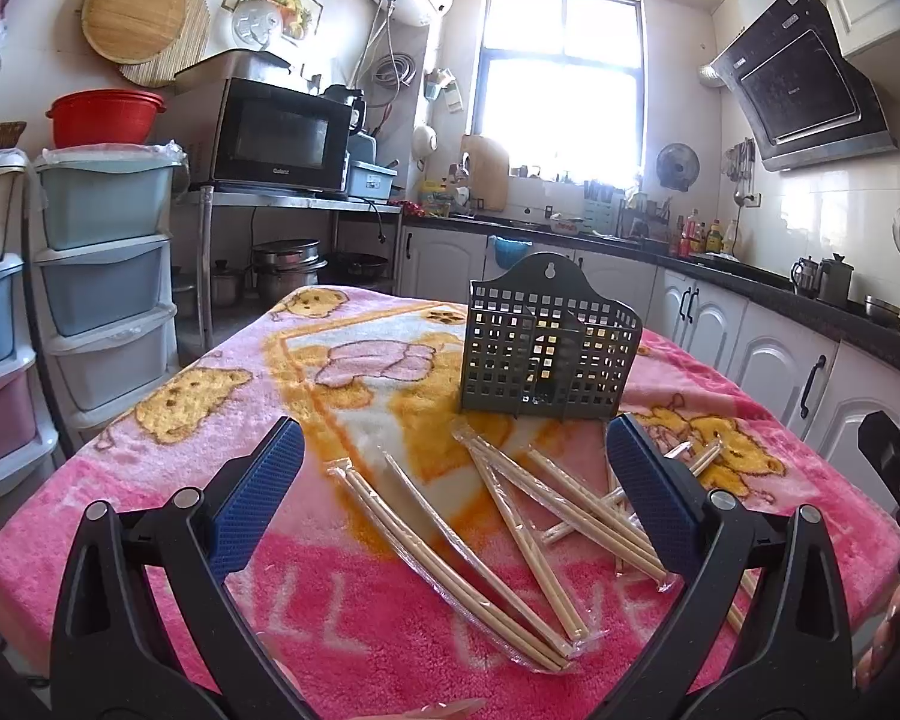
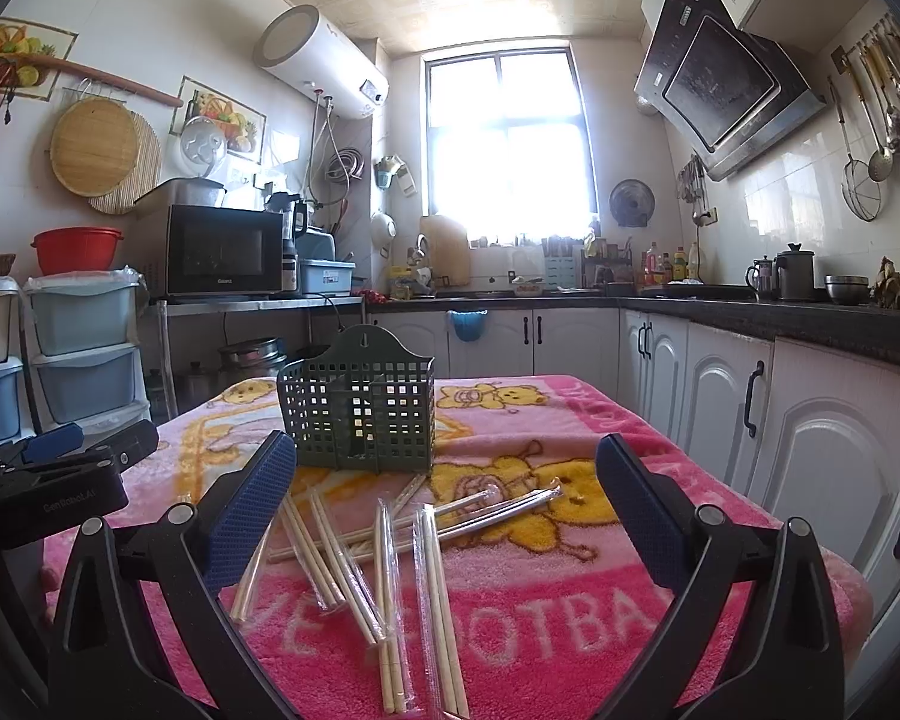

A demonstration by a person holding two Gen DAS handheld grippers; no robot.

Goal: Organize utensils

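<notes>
Several pairs of wooden chopsticks in clear wrappers (image 1: 450, 546) (image 2: 390, 546) lie scattered on a table covered with a pink bear blanket (image 1: 168, 468) (image 2: 570, 618). Behind them stands a grey-green perforated utensil holder (image 1: 549, 345) (image 2: 360, 414), upright, with nothing visible inside it. My left gripper (image 1: 456, 456) hovers open above the near chopsticks, nothing between its blue pads. My right gripper (image 2: 444, 474) is also open over the pile, holding nothing. The left gripper's body (image 2: 60, 468) shows at the left edge of the right wrist view, the right gripper's (image 1: 894, 456) at the right edge of the left wrist view.
Stacked plastic drawers (image 1: 102, 276) stand left of the table. A microwave (image 1: 276, 138) sits on a metal rack with pots beneath. White cabinets (image 2: 750, 414) and a dark counter run along the right wall. A person's fingers (image 1: 888, 630) show at the lower right.
</notes>
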